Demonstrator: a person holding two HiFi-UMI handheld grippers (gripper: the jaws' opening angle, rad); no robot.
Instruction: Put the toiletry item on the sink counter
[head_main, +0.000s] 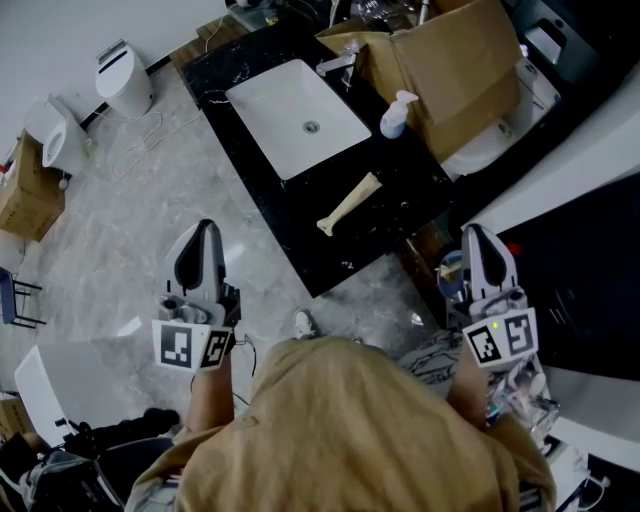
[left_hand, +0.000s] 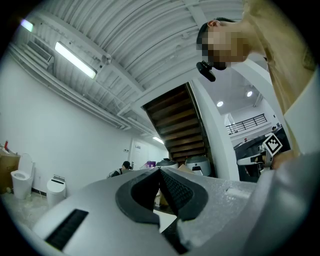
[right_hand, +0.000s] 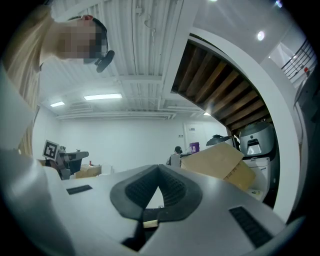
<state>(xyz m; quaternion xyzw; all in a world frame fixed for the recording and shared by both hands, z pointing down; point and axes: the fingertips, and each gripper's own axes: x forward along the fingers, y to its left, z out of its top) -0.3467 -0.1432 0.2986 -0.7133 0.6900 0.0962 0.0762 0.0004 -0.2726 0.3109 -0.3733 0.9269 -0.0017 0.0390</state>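
Both grippers are held low in front of the person, well apart from each other and well short of anything on the counter. The left gripper (head_main: 204, 232) has its jaws pressed together with nothing between them, and its own view shows the ribbed pads (left_hand: 175, 189) meeting at the tip. The right gripper (head_main: 478, 236) is likewise closed and empty, its pads (right_hand: 172, 189) touching at the front. Ahead of the gap between the two tools runs the black marble sink counter (head_main: 400, 190). A long cream-coloured item (head_main: 348, 203) lies flat on its bare top, about midway between the grippers and apart from both. It may be a tube or a brush, but the head view is too small to say which. Farther ahead of it, on the left gripper's side, sits the white basin (head_main: 290, 110), with a faucet (head_main: 340, 65) at its far edge. A white pump bottle (head_main: 397, 114) stands upright on the counter beyond the cream item, toward the right gripper's side and just beside a large cardboard box (head_main: 455, 65). Off to the left gripper's outer side, two white toilets (head_main: 125, 80) stand on the grey floor.
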